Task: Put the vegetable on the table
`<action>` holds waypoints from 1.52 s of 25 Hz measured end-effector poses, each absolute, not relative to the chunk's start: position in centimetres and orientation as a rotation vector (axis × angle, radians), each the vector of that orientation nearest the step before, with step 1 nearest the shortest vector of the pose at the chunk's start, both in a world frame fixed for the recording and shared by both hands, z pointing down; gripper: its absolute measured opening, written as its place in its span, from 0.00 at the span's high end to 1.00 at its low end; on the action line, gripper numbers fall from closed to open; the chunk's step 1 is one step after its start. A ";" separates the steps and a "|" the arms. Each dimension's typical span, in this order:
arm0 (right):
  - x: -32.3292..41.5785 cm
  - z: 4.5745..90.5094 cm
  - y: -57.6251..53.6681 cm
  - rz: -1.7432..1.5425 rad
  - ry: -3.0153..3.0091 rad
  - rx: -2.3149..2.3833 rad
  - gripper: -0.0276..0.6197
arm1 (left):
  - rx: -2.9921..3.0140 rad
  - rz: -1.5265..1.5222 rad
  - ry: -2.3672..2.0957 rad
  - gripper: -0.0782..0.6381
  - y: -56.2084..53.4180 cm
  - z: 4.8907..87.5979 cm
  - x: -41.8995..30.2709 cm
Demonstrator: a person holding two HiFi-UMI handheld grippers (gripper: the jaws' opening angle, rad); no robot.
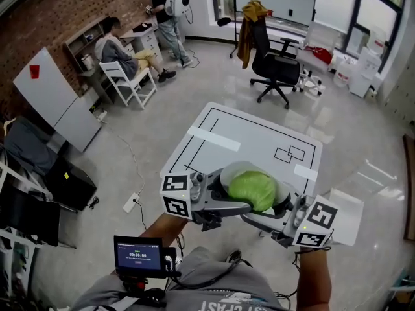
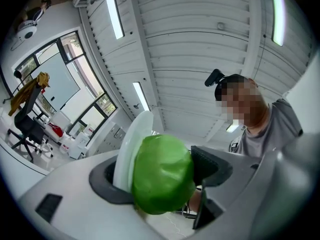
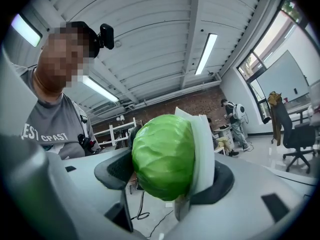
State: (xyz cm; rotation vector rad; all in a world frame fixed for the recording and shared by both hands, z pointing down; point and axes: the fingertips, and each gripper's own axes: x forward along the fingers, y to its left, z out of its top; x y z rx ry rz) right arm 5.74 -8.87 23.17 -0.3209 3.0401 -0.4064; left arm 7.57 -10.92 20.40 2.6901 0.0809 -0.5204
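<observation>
A round green cabbage (image 1: 254,190) lies on a white plate (image 1: 235,171), held up over the near edge of the white table (image 1: 246,131) with black lines. My left gripper (image 1: 224,203) grips them from the left, my right gripper (image 1: 280,214) from the right. In the left gripper view one jaw backs the plate (image 2: 131,144) and the other presses on the cabbage (image 2: 162,176). The right gripper view shows the same: plate (image 3: 202,149) against one jaw, cabbage (image 3: 162,156) against the other. Both grippers stand wide, shut on this load.
A black office chair (image 1: 275,67) stands beyond the table. One person sits on a white chair (image 1: 130,76) at a desk at the far left; another person (image 1: 165,11) stands behind. A power strip (image 1: 133,203) lies on the floor left of the table. A white bin (image 1: 347,212) sits right.
</observation>
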 end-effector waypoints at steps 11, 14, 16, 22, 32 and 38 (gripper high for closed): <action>6.3 24.7 -13.7 -0.448 3.022 -0.416 0.46 | 2.653 -0.476 0.166 0.39 -15.7 22.1 8.4; 5.8 24.2 -16.1 -0.435 3.029 -0.451 0.46 | 2.645 -0.460 0.211 0.39 -18.0 21.6 7.9; 5.1 23.8 -17.7 -0.416 3.041 -0.467 0.46 | 2.641 -0.463 0.232 0.39 -19.5 21.2 7.2; 1.8 24.0 -22.9 -0.447 3.006 -0.526 0.46 | 2.637 -0.439 0.273 0.39 -24.7 21.3 4.0; 0.4 26.0 -28.5 -0.525 2.992 -0.651 0.46 | 2.583 -0.447 0.359 0.39 -30.2 23.3 2.7; 0.5 27.5 -28.8 -0.559 2.980 -0.672 0.46 | 2.555 -0.380 0.377 0.39 -30.5 25.0 3.0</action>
